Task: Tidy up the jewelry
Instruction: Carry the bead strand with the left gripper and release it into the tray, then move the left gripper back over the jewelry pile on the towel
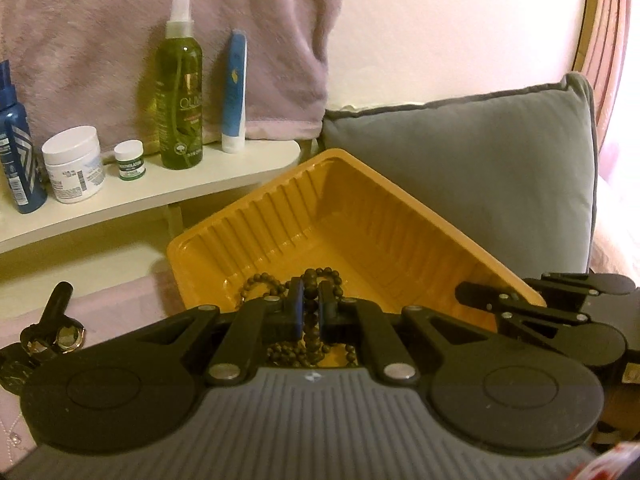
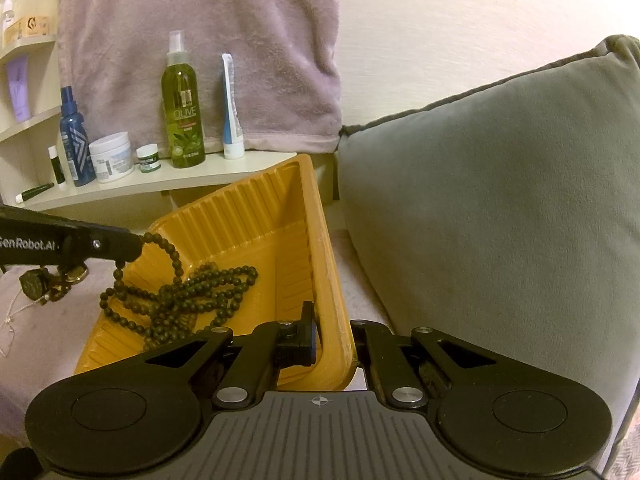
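A long strand of dark round beads (image 2: 200, 292) lies heaped in a ribbed yellow plastic tray (image 2: 248, 224) on the pink bed cover. My left gripper (image 1: 310, 300) is shut on a stretch of this bead strand (image 1: 316, 274) just above the tray (image 1: 360, 208). In the right wrist view the left gripper (image 2: 134, 250) comes in from the left, and the strand hangs from its tip down into the heap. My right gripper (image 2: 332, 332) is shut on the tray's near right rim. It also shows at the right of the left wrist view, as the right gripper (image 1: 476, 296).
A small pile of other jewelry (image 2: 48, 280) with a watch lies left of the tray, and a thin chain (image 2: 10, 320) beside it. A grey pillow (image 2: 500, 200) stands close on the right. Behind, a shelf (image 2: 180, 180) carries bottles and jars, below a hanging towel (image 2: 200, 20).
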`<state>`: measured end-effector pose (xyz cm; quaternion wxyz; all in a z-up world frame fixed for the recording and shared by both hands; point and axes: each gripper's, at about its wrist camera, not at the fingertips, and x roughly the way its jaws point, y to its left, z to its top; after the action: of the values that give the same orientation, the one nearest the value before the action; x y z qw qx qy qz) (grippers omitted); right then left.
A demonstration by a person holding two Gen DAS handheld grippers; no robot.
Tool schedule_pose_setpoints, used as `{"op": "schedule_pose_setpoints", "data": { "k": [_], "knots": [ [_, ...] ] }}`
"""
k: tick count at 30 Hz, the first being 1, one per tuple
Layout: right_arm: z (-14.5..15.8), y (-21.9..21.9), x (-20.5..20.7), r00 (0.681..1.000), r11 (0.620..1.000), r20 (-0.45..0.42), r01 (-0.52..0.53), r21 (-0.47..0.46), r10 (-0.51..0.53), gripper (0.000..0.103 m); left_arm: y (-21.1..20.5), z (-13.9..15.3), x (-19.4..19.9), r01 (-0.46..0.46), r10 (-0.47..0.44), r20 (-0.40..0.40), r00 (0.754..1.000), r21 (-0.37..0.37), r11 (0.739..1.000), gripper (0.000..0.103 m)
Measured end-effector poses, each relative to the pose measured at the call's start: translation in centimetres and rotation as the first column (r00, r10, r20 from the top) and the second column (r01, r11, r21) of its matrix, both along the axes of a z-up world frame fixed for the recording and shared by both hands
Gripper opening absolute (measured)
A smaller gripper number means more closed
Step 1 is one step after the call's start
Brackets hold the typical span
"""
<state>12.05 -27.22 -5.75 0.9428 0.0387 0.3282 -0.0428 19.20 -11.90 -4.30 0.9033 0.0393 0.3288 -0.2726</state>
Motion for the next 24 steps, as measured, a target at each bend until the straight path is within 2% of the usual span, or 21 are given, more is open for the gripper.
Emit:
{"op": "schedule_pose_setpoints", "data": {
  "k": [5,7,11,18,24],
  "knots": [
    [0.0,0.0,0.0,1.000,1.000,0.000,-0.001,0.001,0.001,0.005,-0.3,-0.3,0.1,0.011,-0.011,-0.008,1.000,0.011,1.000,0.007],
    [0.0,0.0,0.0,1.000,1.000,0.000,0.000,0.001,0.000,0.005,-0.4,-0.3,0.1,0.008,-0.008,-0.010,1.000,0.011,1.000,0.015],
    [-0.1,0.0,-0.1,1.000,1.000,0.001,0.000,0.001,0.000,0.005,0.1,0.1,0.1,-0.008,0.008,0.003,1.000,0.003,1.000,0.015],
    [-0.1,0.0,-0.1,1.000,1.000,0.002,0.003,0.003,-0.003,0.005,3.9,2.0,0.1,-0.118,0.119,0.065,0.991,-0.006,0.993,0.019],
    [-0.1,-0.1,-0.1,1.000,1.000,0.001,0.002,0.004,-0.002,0.005,8.3,2.4,-0.6,-0.248,0.248,0.106,0.963,-0.006,0.969,0.022]
  ]
}}
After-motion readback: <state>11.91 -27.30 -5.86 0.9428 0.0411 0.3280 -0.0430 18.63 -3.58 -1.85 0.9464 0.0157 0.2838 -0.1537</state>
